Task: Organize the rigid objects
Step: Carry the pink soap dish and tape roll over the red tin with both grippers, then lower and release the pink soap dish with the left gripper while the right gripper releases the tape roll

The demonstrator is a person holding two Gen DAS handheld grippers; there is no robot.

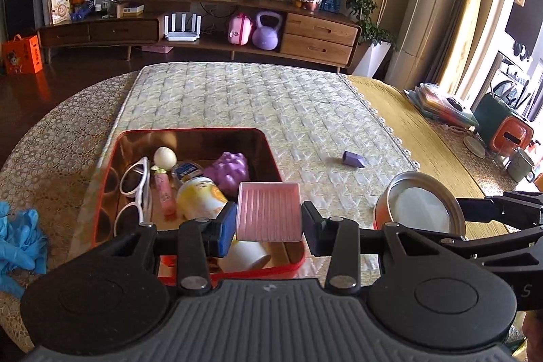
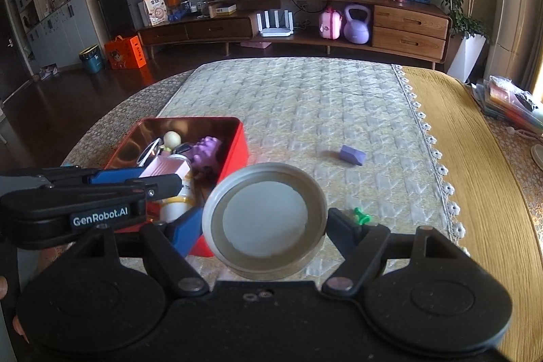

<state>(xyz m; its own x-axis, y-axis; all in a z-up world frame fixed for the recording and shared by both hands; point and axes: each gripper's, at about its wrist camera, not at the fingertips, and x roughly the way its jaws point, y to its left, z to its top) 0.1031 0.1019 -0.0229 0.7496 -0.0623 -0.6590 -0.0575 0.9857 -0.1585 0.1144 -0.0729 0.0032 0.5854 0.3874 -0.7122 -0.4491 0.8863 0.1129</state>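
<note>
Holding two items at once. My left tongs (image 1: pixel 268 221) are partly closed on one pink ribbed square box (image 1: pixel 268 212), pads pressing its left and right sides; it hangs above the near right part of the red tin (image 1: pixel 127 138). My right tongs (image 2: pixel 264 224) stand much wider and clamp one round metal tin with a pale bottom (image 2: pixel 266 219), pads on opposite sides of its rim, tilted so its flat round face looks at the camera. It sits over the quilted mat, just right of the red tin's near corner.

Count inside the red tin, left wrist view:
- one pair of white-framed sunglasses (image 1: pixel 134 192), along the left wall
- one cream egg-shaped piece (image 1: pixel 165 157), toward the back
- one pink tube (image 1: pixel 165 192), beside the sunglasses
- one purple knobbly toy (image 1: pixel 228 168), back right
- one yellow and white cup (image 1: pixel 217 216) lying on its side, partly behind the left tongs
- one small blue-labelled item between egg and toy; cannot tell what it is.

Loose on the counter's mat: one purple block (image 2: pixel 353 155), well apart from the tin; one green pushpin (image 2: pixel 361 218), just beyond my right tongs' right finger. One crumpled blue glove (image 1: pixel 18 236) lies at the counter's left edge.
</note>
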